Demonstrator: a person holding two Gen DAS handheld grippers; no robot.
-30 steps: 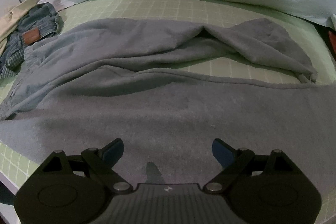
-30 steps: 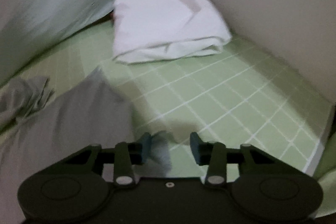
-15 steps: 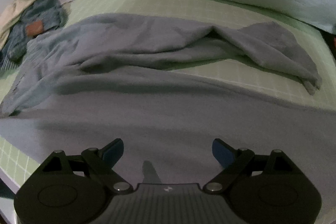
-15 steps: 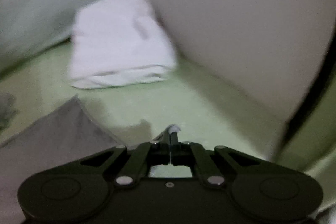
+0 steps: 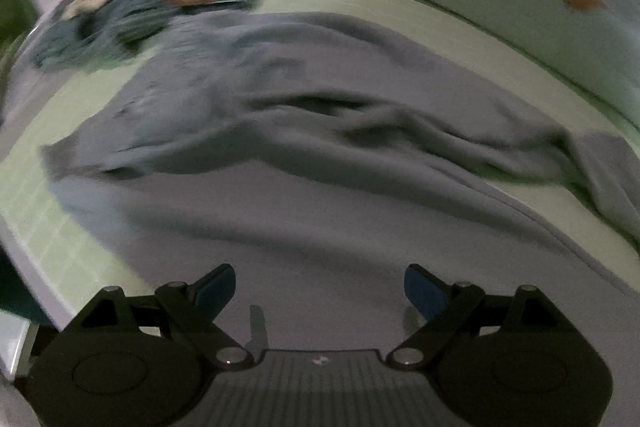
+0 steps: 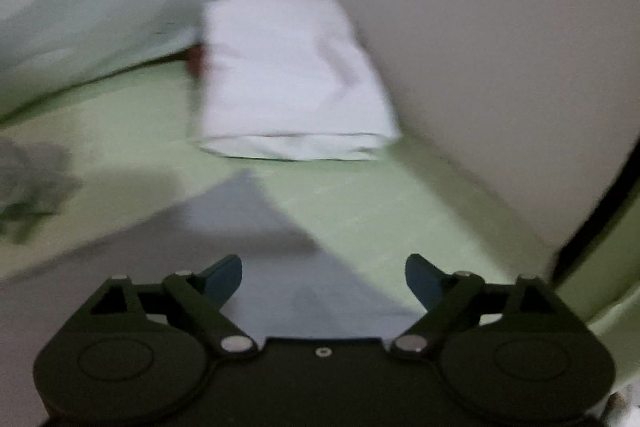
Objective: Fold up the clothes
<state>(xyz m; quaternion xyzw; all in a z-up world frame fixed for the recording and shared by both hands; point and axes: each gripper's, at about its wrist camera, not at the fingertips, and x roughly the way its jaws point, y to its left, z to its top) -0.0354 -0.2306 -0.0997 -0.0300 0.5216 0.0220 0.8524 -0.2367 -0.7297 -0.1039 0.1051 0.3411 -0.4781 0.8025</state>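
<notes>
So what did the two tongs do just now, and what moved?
The right tongs snapped shut on nothing, then have just opened wide above the grey garment's corner. The left tongs swung sideways over the grey garment, bringing the jeans closer in view. The left tongs stayed open; the folded white cloth stayed put.

One grey garment (image 5: 320, 219), one denim pile (image 5: 160, 3), one folded white cloth (image 6: 292, 83)

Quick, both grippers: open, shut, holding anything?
Left gripper: open, holding nothing.
Right gripper: jaws just opened, nothing held, grey garment below.
</notes>
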